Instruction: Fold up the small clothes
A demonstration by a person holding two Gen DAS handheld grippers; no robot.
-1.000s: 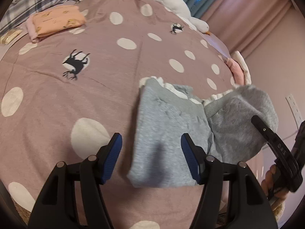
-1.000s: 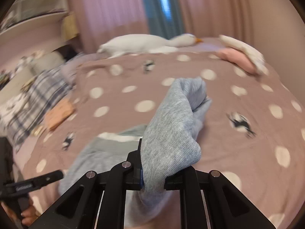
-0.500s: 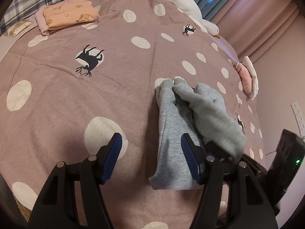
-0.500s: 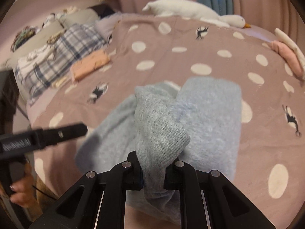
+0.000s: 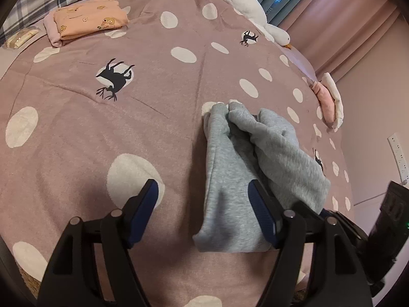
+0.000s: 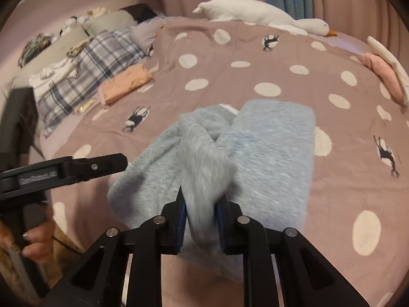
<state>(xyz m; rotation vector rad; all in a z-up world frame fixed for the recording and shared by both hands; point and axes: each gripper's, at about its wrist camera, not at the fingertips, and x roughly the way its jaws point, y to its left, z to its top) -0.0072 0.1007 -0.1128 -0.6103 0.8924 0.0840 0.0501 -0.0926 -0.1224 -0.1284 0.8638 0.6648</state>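
Small grey sweatpants (image 5: 230, 174) lie on the pink dotted bedspread (image 5: 76, 128), one half folded over the other. My left gripper (image 5: 204, 207) is open and empty, low over the near end of the pants; its right finger is at the cloth's edge. My right gripper (image 6: 200, 204) is shut on a blurred fold of the grey sweatpants (image 6: 268, 153) and holds it just above the folded stack. The left gripper (image 6: 76, 168) shows at the left of the right wrist view.
A folded peach garment (image 5: 87, 20) lies at the far left by plaid bedding (image 6: 84, 76). A white goose plush (image 6: 255, 15) lies along the far edge. A pink and white folded cloth (image 5: 328, 99) lies at the right. Curtains hang behind.
My right gripper has carried the lifted half of the pants over to the left and down onto the other half. Its jaws have parted slightly around the cloth. My left gripper stayed open.
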